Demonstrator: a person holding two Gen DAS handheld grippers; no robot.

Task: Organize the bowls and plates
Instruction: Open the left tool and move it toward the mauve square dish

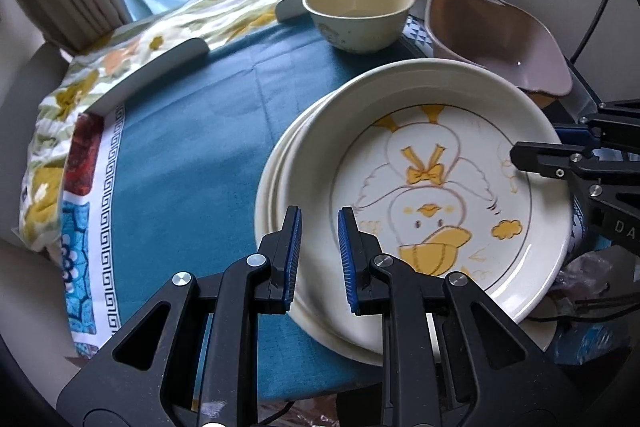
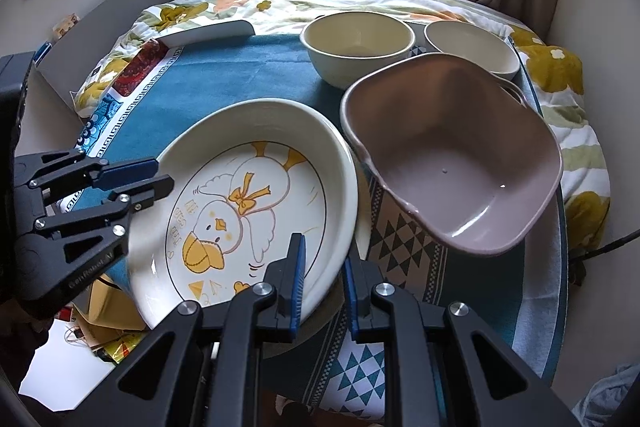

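The duck plate (image 1: pixel 424 187) sits lower right in the left wrist view, on top of other cream plates (image 1: pixel 280 187) on the blue tablecloth (image 1: pixel 192 131). The left gripper (image 1: pixel 319 259) pinches its near rim. The right gripper (image 2: pixel 324 279) pinches the rim on the other side. The pink bowl (image 2: pixel 460 163) is just beside the plate, at the right of the right wrist view. Two cream bowls (image 2: pixel 356 47) stand behind, at the top.

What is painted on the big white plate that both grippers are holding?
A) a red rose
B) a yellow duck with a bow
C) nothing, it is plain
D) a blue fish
B: the plate shows a cartoon duck with a yellow beak and a yellow bow.
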